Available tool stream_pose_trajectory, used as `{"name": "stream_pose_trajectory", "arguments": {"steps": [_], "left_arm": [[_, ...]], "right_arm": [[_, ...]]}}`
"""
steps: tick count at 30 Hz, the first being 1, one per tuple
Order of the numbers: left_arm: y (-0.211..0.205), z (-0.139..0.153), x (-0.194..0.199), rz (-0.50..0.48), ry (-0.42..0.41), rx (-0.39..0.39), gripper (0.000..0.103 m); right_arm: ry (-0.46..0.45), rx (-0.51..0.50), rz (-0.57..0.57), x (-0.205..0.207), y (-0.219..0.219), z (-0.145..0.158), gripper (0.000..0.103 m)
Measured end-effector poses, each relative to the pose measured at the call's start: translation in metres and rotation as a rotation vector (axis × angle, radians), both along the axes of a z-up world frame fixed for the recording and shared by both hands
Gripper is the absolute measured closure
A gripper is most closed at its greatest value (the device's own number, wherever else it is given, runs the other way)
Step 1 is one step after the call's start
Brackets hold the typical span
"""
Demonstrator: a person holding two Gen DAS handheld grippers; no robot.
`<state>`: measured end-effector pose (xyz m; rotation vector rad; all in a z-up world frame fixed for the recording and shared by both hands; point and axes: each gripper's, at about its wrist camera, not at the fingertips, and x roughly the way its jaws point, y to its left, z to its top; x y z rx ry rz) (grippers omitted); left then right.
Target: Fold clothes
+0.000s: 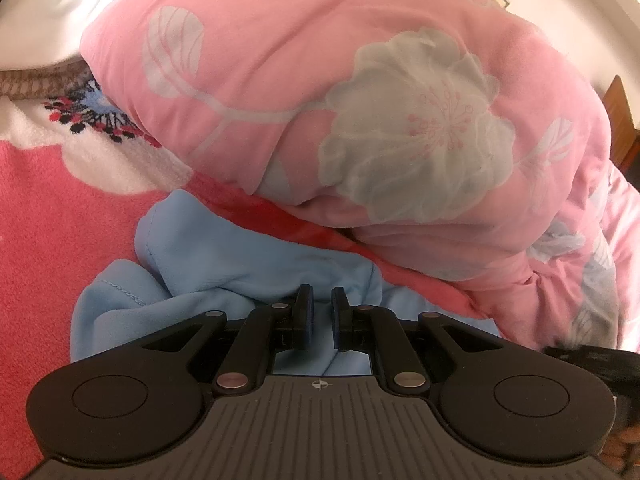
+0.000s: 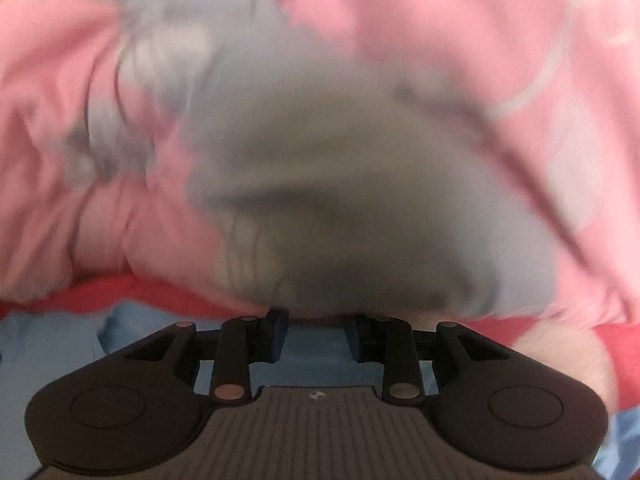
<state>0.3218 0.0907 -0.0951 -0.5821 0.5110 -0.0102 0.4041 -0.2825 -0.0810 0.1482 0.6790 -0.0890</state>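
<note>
The crumpled light-blue cotton garment (image 1: 224, 256) lies on the pink fleece bed blanket (image 1: 60, 208) against the pink floral quilt (image 1: 360, 100), under both grippers: the left gripper (image 1: 321, 300) clenched low over its folds, the right gripper (image 2: 314, 326) part-open, empty.

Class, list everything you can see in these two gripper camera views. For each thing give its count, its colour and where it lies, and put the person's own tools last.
Garment: one, light blue, crumpled on the bed under both grippers.
Quilt: one, pink with grey-white flowers, bunched behind the garment.
Blanket: one, pink and white fleece with a dark flower motif, beneath everything.
Pillow: one, white, far left.
Wooden furniture: one, brown, right edge.
Left gripper: one, black, jaws nearly together, over the garment.
Right gripper: one, black, jaws apart, at the quilt's edge.
</note>
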Motion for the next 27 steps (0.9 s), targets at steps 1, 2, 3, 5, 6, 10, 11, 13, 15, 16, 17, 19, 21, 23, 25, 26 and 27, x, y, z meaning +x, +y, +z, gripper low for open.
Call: {"name": "stream_pose_trajectory", "arguments": {"steps": [1,2,3,5,6,10,11,13,15,16,17,19,21,23,25,26,27], "left_arm": [[0.0,0.0,0.0,0.0,0.001,0.002,0.094],[-0.001,0.001,0.001,0.001,0.002,0.005,0.094],[-0.001,0.001,0.001,0.001,0.002,0.006,0.094],[-0.002,0.002,0.002,0.002,0.003,0.005,0.094],[-0.002,0.002,0.003,0.002,0.004,0.007,0.094],[-0.004,0.003,0.004,0.003,0.004,0.008,0.094],[-0.004,0.003,0.005,0.003,0.005,0.009,0.094],[-0.005,0.003,0.006,0.003,0.004,0.009,0.094],[-0.005,0.004,0.007,0.003,0.003,0.007,0.094],[-0.006,0.004,0.008,0.003,0.003,0.006,0.094],[-0.006,0.004,0.009,0.003,0.003,0.006,0.094],[-0.007,0.005,0.011,0.003,0.003,0.005,0.094],[-0.008,0.005,0.012,0.002,0.003,0.003,0.094],[-0.01,0.007,0.015,-0.001,0.001,0.005,0.094],[-0.012,0.01,0.016,-0.009,-0.005,0.006,0.094],[-0.013,0.012,0.016,-0.017,-0.012,0.009,0.094],[-0.015,0.014,0.016,-0.025,-0.02,0.013,0.094]], "right_arm": [[-0.018,0.019,-0.001,-0.01,-0.005,0.007,0.071],[-0.036,0.033,-0.003,-0.023,-0.01,0.015,0.071],[-0.05,0.04,-0.006,-0.039,-0.015,0.022,0.071],[-0.059,0.057,-0.024,-0.071,-0.03,0.034,0.071],[-0.05,0.069,-0.032,-0.084,-0.038,0.037,0.071],[0.073,0.073,-0.023,-0.103,-0.058,0.027,0.07],[0.106,0.063,-0.018,-0.103,-0.061,0.023,0.07],[0.16,0.076,-0.032,-0.088,-0.067,0.006,0.071],[0.18,0.082,-0.079,-0.063,-0.071,-0.012,0.074],[0.152,0.082,-0.1,-0.056,-0.076,-0.012,0.075],[0.125,0.078,-0.123,-0.05,-0.081,-0.012,0.075],[0.075,0.06,-0.183,-0.042,-0.092,-0.008,0.075],[0.055,0.074,-0.248,-0.041,-0.106,-0.004,0.074],[0.026,0.146,-0.283,-0.057,-0.121,0.007,0.074],[-0.016,0.177,-0.28,-0.085,-0.129,0.022,0.072],[-0.026,0.164,-0.285,-0.1,-0.131,0.029,0.072],[-0.027,0.153,-0.284,-0.114,-0.133,0.035,0.071]]}}
